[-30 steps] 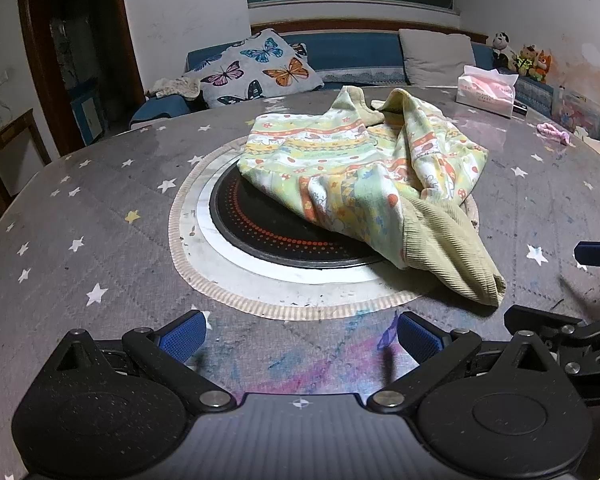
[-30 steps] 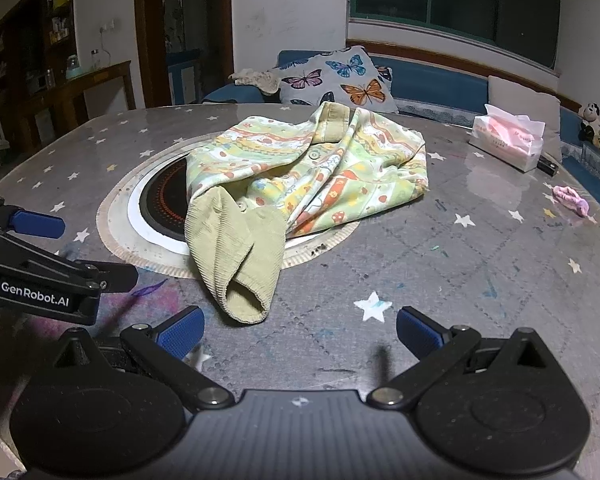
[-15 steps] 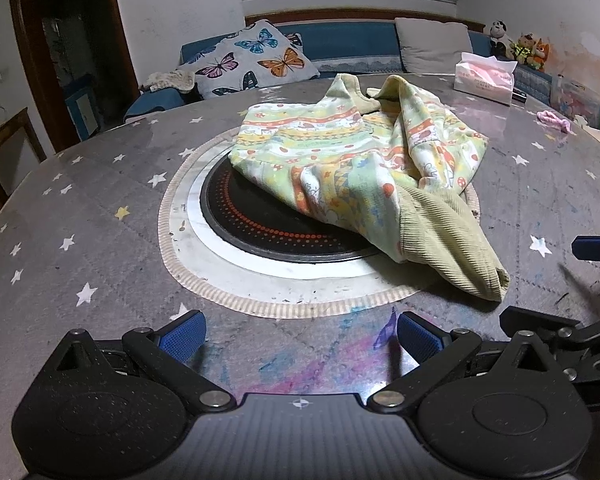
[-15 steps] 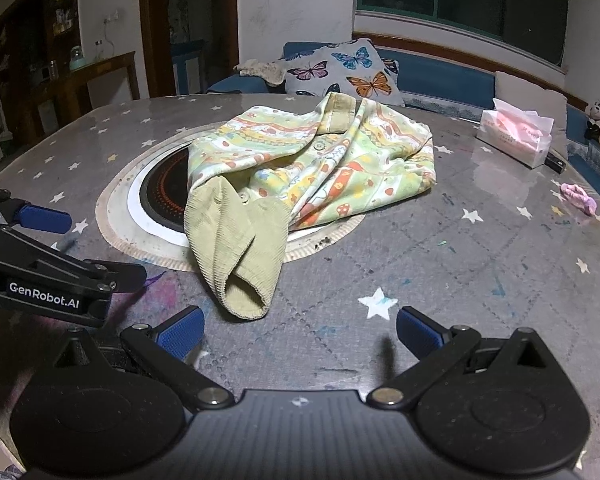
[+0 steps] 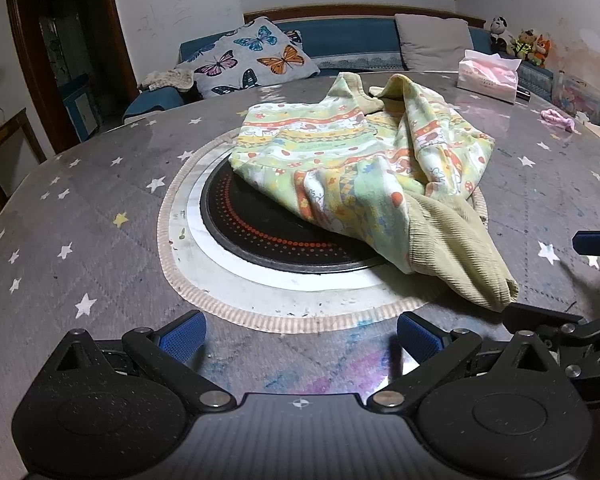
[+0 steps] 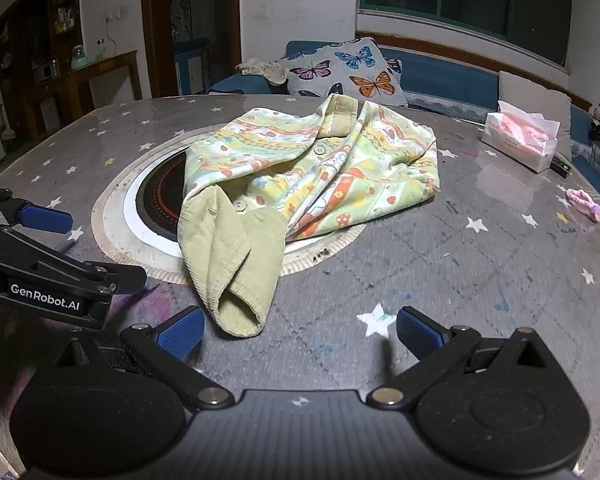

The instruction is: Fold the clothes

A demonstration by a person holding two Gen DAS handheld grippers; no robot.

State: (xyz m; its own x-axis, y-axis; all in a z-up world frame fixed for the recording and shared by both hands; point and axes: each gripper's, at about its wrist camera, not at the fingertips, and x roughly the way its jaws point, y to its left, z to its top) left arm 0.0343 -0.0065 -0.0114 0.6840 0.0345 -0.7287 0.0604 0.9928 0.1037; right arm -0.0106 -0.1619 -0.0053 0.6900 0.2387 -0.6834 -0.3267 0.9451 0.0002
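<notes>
Table (image 5: pixel 80 208) w/ a star-print grey cover is filling both views, glossy & smooth, slightly stained w/ pink-blue smudges near the front edge. Round black hob (image 5: pixel 260 232) w/ orange dot rings is sitting in the middle, inside a white ring & a beige ribbed border. Shirt (image 5: pixel 340 160) is lying crumpled half over the hob, half on the cover toward the right grp: thin soft cotton, pastel cartoon print in yellow-green-orange stripes, buttons showing in the right view, collar bunched at the far end. Cuff (image 6: pixel 232 280) is olive ribbed knit, thicker, lying as an open tube pointing at both grps. Left grp (image 5: pixel 300 334) is hovering low over the near edge, jaws spread wide, holding nothing. Right grp (image 6: pixel 300 330) is doing the same, jaws spread & empty, w/ the cuff just beside its left pad (image 6: pixel 180 330). Step in hand looks like the approach before flattening; folding itself is not yet begun. To do it well, prob: pinch the ribbed cuff w/ one grp since it's giving firm purchase, take the body hem or shoulder w/ the other, pull apart to spread the shirt flat before any fold. Grab a single layer only; thin print fabric is likely bunching double. Cover looks slick, so the shirt is apt to slide rather than drag. Tissue box (image 6: pixel 520 140) & a small pink item (image 6: pixel 584 202) are sitting well apart, far right.
</notes>
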